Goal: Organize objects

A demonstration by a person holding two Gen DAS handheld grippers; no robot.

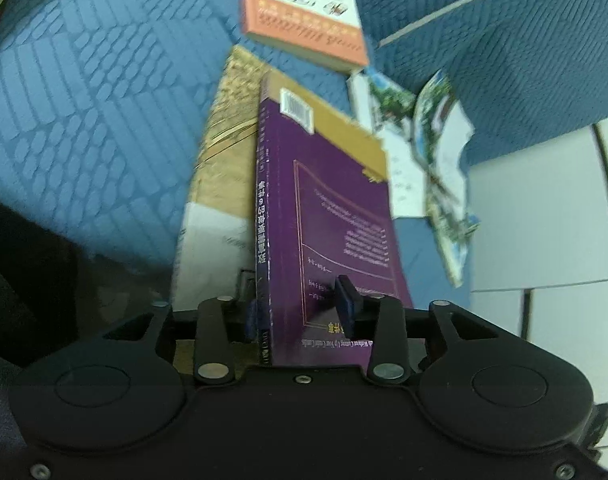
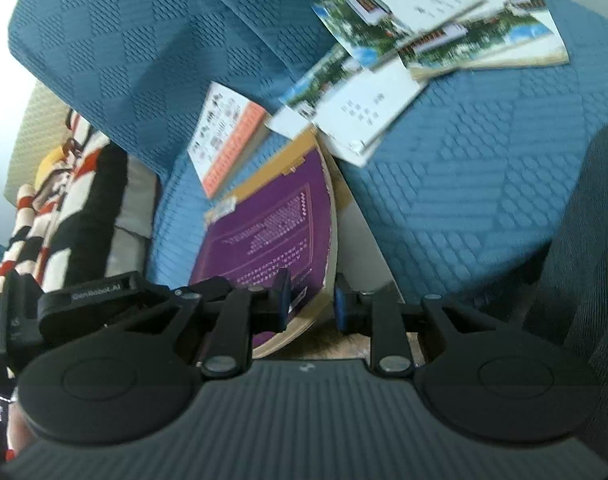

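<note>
A purple book (image 1: 332, 208) with a gold band along one edge stands tilted over a tan and white book (image 1: 219, 160) on the blue quilted cover (image 1: 83, 100). My left gripper (image 1: 297, 308) straddles the book's spine end; one pad is beside the spine, the other hovers over the cover, and the jaws stand open. In the right wrist view the purple book (image 2: 271, 232) shows its page edge. There my right gripper (image 2: 312, 304) is shut on its near corner, one pad on the cover and one behind the pages.
An orange and white book (image 1: 304, 12) (image 2: 227, 140) lies further back. Several booklets with landscape photos (image 1: 432, 148) (image 2: 444, 36) are scattered to the right. A striped black, white and red cloth (image 2: 63, 208) is at the left. White floor tiles (image 1: 544, 208) show past the cover's edge.
</note>
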